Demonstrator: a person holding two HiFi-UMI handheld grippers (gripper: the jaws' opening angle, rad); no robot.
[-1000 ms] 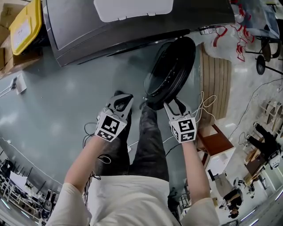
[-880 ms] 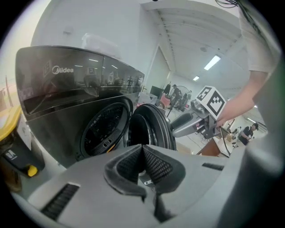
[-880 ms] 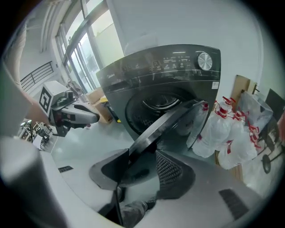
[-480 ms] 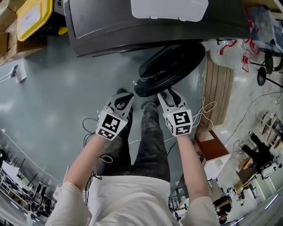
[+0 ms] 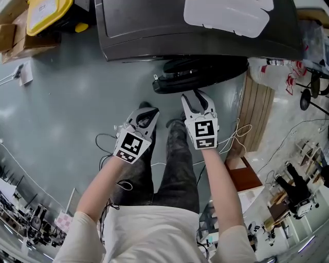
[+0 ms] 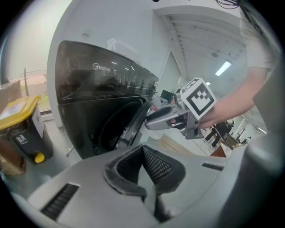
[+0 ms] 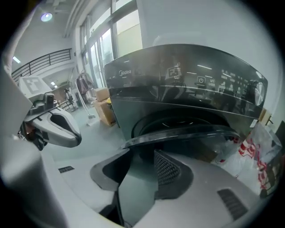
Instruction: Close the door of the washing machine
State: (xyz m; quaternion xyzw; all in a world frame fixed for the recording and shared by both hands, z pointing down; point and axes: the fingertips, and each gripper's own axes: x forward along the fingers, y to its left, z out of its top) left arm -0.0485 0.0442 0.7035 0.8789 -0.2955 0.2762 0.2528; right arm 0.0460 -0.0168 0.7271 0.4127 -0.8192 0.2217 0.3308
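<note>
Looking steeply down on a dark grey Midea front-loading washing machine [image 5: 154, 31], a white sheet [image 5: 226, 15] lying on its top. Round door [image 5: 205, 72] swung most of the way in, lying close along the machine's front yet ajar, a wedge of gap left at its free edge, latch side toward the left of the head view. In the left gripper view, dark drum opening [image 6: 111, 129] showing behind the door's inner side. Just behind the door's outer face, near its middle, the right claw [image 5: 196, 97]; contact with the door not clear from above. Jaws apart, having just been closing a little, with nothing pinched between the mesh pads [image 7: 167, 171]; door's rim lying across right beyond the tips in the right gripper view. Beside it and farther from the machine, the left claw [image 5: 148, 112], apart from the door, tips drawn together on nothing. Below both, forearms reaching out from a pale top, and legs in dark trousers [image 5: 175, 164] over a grey-green floor [image 5: 67, 102]. Off to the machine's left, a yellow-lidded bin [image 5: 46, 13] and cardboard boxes [image 5: 20, 41]. To its right, a clear plastic bag with red print [image 5: 277, 72] and, nearer the person, a slatted wooden panel [image 5: 257, 113].
</note>
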